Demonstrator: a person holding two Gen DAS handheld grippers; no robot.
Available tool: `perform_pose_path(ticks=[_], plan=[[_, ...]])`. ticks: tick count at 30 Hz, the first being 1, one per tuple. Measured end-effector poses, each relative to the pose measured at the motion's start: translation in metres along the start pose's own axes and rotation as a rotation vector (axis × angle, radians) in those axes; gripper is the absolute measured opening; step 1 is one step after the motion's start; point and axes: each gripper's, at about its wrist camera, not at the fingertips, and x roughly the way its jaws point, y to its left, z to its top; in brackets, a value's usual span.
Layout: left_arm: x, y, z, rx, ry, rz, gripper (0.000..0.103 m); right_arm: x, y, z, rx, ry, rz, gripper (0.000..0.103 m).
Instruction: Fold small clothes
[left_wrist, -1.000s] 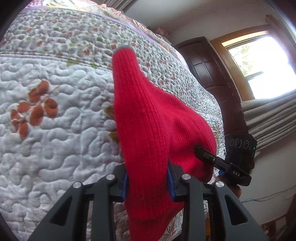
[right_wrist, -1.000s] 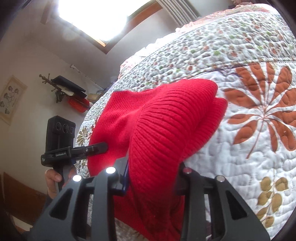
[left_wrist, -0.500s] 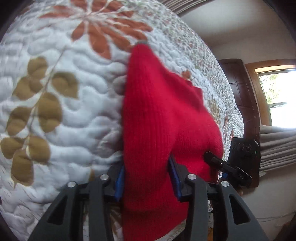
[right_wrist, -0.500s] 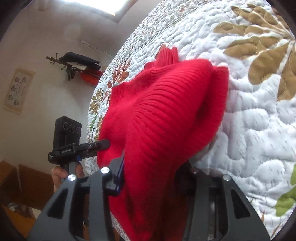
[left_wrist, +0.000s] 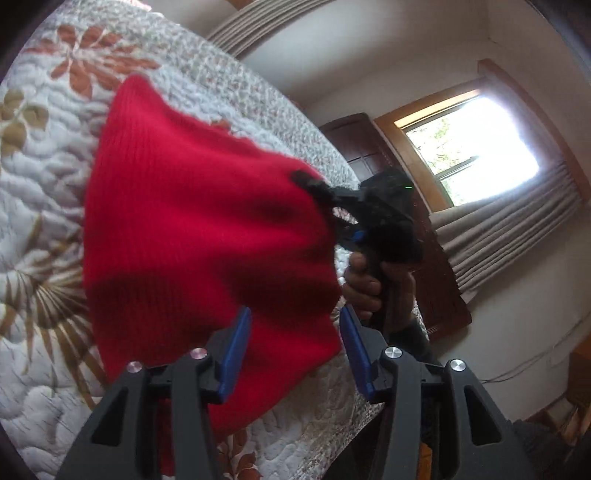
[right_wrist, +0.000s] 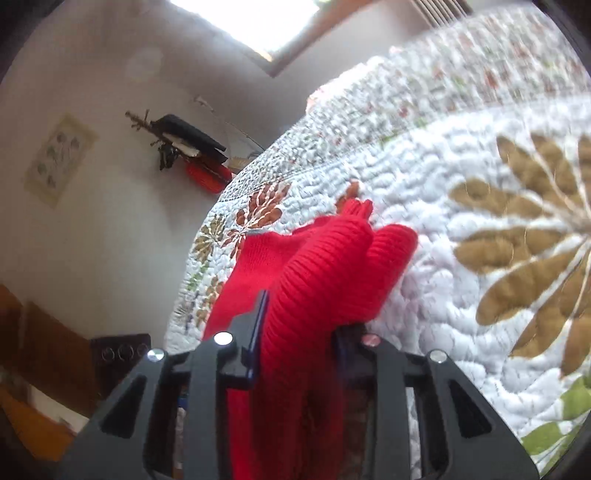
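From the left wrist camera, the red ribbed knit garment (left_wrist: 199, 236) lies bunched on the white quilted bedspread with rust and olive leaf patterns (left_wrist: 40, 155), a narrow sleeve-like end running up to a rounded tip. The left gripper (left_wrist: 295, 347) has its blue-padded jaws spread wide, the knit's lower hem lying between them without being squeezed. At the garment's right edge, the right gripper (left_wrist: 314, 186) bites into the cloth with its black tips, a hand (left_wrist: 364, 284) wrapped round its handle. The bed's edge falls away just right of the garment, with a dark wooden door (left_wrist: 369, 147), grey pleated curtains (left_wrist: 517, 221) and a bright window (left_wrist: 469, 147) beyond.

From the right wrist camera, the right gripper (right_wrist: 297, 345) has its jaws pinching a thick fold of the knit, whose coarse ribs arch forward onto the quilt (right_wrist: 461, 221). Puffy stitched quilt stretches free to the right and ahead. To the left, the bed's edge curves down toward a pale wall with a framed picture (right_wrist: 59, 158) and a hanging rack (right_wrist: 184, 144).
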Motion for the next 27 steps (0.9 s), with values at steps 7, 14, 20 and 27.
perform_pose_path(ticks=[7, 14, 20, 27], plan=[[0.003, 0.007, 0.0, -0.031, -0.001, -0.026, 0.052, -0.004, -0.033, -0.006, 0.102, 0.044, -0.051, 0.038], [-0.028, -0.006, 0.035, 0.017, -0.091, -0.026, 0.063, -0.065, -0.027, -0.001, 0.131, -0.131, -0.096, 0.039], [0.004, 0.017, 0.049, -0.017, -0.027, 0.074, 0.062, -0.011, -0.036, -0.005, 0.181, 0.01, 0.013, 0.033], [-0.017, -0.011, 0.039, 0.032, -0.055, 0.036, 0.062, -0.056, 0.005, -0.029, 0.087, -0.064, 0.054, 0.045]])
